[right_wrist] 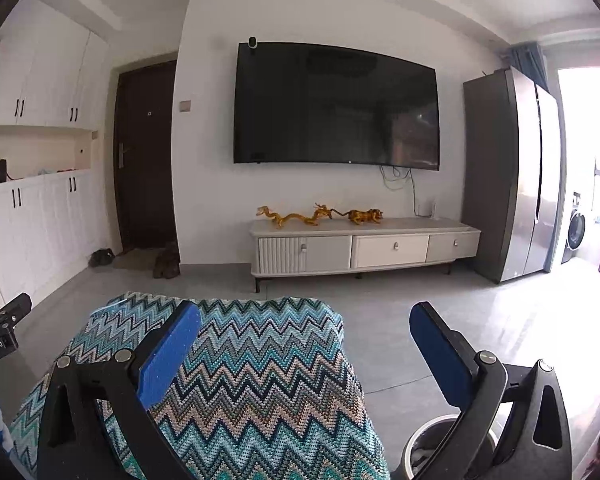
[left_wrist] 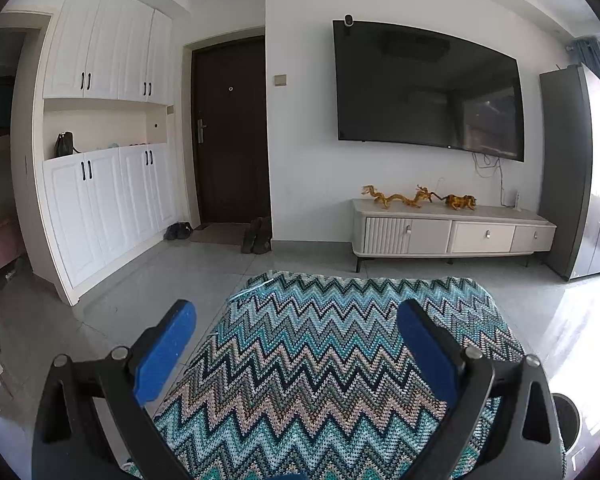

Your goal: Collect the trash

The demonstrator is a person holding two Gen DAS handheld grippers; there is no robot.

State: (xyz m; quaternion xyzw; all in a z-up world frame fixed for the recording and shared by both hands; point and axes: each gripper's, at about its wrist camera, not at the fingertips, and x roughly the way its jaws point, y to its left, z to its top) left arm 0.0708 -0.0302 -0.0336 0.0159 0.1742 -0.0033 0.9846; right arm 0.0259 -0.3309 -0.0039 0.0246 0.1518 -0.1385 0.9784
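Round trash bin (right_wrist: 432,446), pale rim with a dark inside, sits on the grey tile floor (right_wrist: 400,320) low right, just beside the zigzag knit cloth (right_wrist: 260,380). Right gripper (right_wrist: 304,354) spread wide, empty, blue textured pads on black arms; one finger crosses the bin. Left gripper (left_wrist: 296,350) also wide apart, empty, over the cloth. Flat black TV (right_wrist: 336,106) above a glossy low cabinet (right_wrist: 364,246).

Your knitted zigzag cloth (left_wrist: 332,360) looks rough and matt, floor tiles (right_wrist: 400,320) smooth, fridge (right_wrist: 532,176) brushed metal, TV (right_wrist: 336,108) glossy.
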